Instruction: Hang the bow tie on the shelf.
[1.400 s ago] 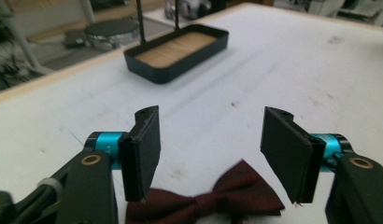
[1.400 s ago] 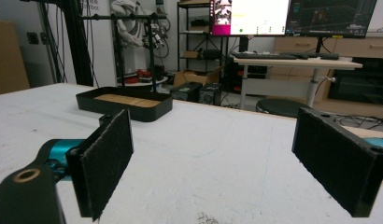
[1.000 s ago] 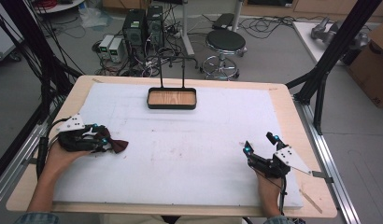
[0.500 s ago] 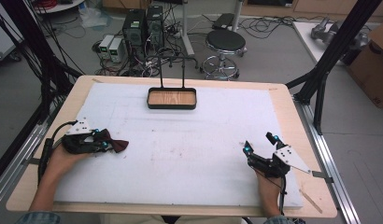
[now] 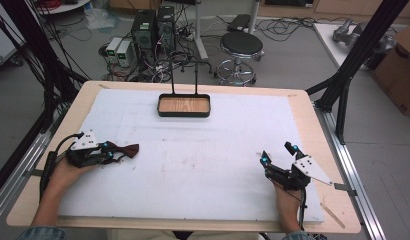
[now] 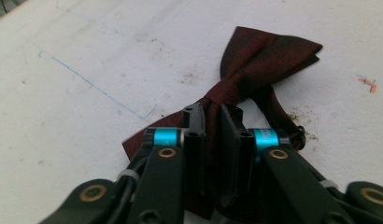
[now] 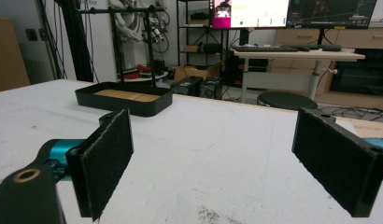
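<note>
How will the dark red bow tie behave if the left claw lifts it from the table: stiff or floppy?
Probably floppy: the bow tie is thin folded cloth, so its free wing should droop. It looks light, so the left claw, shut on its middle, should lift it easily. The fabric has a slight sheen, so it may slip a little. A thin strap lies beside it and would likely dangle.

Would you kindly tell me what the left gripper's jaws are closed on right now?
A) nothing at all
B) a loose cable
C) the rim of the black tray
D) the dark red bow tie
D: in the left gripper view, the left gripper has its jaws pressed together on the knot of the dark red bow tie, which lies on the white table cover, far from the black tray.
</note>
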`<state>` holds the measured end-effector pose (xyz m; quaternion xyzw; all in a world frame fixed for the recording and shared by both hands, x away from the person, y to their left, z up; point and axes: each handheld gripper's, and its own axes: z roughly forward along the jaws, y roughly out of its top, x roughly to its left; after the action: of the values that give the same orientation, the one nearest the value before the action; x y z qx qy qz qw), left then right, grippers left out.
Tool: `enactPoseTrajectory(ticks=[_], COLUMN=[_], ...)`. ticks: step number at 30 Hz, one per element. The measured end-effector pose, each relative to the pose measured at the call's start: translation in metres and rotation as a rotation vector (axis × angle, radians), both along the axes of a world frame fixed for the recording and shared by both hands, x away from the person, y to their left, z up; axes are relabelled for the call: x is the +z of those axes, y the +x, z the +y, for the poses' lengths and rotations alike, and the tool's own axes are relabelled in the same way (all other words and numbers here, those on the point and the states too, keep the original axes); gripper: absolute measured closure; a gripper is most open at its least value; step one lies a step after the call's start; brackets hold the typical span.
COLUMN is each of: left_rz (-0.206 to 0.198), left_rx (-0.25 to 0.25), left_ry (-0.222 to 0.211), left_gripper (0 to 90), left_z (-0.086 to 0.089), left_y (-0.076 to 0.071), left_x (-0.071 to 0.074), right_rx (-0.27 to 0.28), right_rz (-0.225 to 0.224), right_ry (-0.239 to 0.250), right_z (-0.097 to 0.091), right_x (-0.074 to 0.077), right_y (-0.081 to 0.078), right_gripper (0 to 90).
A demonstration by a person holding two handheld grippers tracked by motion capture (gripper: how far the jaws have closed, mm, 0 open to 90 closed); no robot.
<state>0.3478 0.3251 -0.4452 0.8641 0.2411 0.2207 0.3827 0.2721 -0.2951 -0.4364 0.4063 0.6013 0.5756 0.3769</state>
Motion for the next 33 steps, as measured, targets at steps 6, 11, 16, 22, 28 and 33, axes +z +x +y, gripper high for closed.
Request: enactPoseTrajectory(ticks=[6,11,16,22,28,33], left_rz=[-0.046,-0.115,-0.161,-0.209,-0.253,-0.282], left_rx=[-0.003,0.028,0.064,0.109,0.153,0.190], left_ry=[-0.024,-0.089,-0.149,-0.185,-0.226,-0.254], left_gripper=[83.5,83.5,83.5,83.4,83.4,83.3], left_z=[-0.003,-0.009,-0.016,-0.031,-0.046,-0.057], left_y=[-0.002,-0.005,-0.004,0.005,0.022,0.036], left_x=[0.003,0.013,0.025,0.041,0.052,0.059], right_rx=[-0.002,0.000,-0.002,-0.004,0.000,0.002], right_rz=[0.000,0.011,0.013,0.013,0.015,0.015], right_ry=[0.003,0.008,0.007,0.006,0.009,0.009], right_z=[0.000,0.000,0.000,0.000,0.000,0.000], right_x=[0.000,0.000,0.000,0.000,0.000,-0.001], right_y=[0.000,0.000,0.000,0.000,0.000,0.000], right_gripper=[11.7,11.8,11.7,11.7,11.7,11.7])
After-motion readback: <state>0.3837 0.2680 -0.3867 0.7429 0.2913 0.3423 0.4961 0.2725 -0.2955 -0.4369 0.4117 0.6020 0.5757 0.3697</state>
